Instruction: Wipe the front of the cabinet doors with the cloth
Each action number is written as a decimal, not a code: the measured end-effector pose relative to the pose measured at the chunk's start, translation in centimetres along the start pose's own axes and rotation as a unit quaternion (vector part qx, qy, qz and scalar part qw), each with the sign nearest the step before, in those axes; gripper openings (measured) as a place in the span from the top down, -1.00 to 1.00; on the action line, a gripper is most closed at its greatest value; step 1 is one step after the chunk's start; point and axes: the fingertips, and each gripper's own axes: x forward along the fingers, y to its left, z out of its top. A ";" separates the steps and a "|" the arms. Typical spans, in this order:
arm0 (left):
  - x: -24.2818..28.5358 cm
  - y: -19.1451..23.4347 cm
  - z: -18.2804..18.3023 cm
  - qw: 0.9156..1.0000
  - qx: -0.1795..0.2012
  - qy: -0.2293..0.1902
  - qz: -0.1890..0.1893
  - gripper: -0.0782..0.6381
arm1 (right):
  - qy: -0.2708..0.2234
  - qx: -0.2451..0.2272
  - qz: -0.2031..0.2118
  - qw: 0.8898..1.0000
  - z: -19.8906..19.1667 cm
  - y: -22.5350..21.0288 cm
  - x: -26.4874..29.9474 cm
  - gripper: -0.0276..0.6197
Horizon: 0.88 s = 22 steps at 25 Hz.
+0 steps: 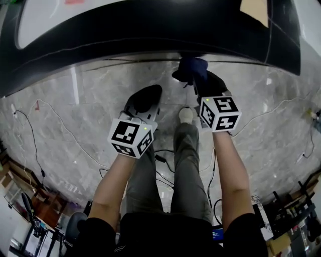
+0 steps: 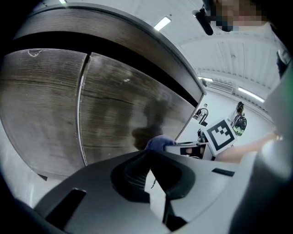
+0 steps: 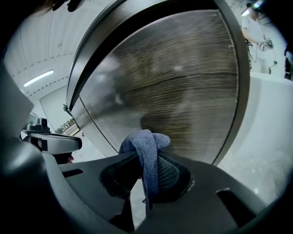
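The cabinet doors are dark wood grain, and a vertical seam between two of them shows in the left gripper view. My right gripper is shut on a blue cloth, whose bunched end sticks out just short of the door front. From above, the cloth and right gripper sit under the dark countertop edge. My left gripper hangs lower and left of it, shut and holding nothing. The left gripper view also catches the cloth.
Grey marble floor lies below, with thin cables trailing across it. The person's legs and a shoe stand between the grippers. A tan sheet lies on the countertop. Stands and clutter fill the lower corners.
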 end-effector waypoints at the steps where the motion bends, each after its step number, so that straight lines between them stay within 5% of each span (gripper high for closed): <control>1: 0.4 -0.6 0.0 1.000 0.002 0.002 -0.004 0.76 | -0.001 0.002 -0.004 1.000 -0.1 -0.7 -0.4 0.70; 12: 3.9 -6.4 -0.6 0.999 0.015 0.018 -0.034 0.76 | -0.015 0.032 -0.048 0.998 -1.0 -7.8 -4.9 0.70; 22: 4.6 -6.9 -1.5 0.999 0.016 0.023 -0.040 0.76 | -0.020 0.051 -0.073 0.996 -2.2 -9.5 -6.8 0.70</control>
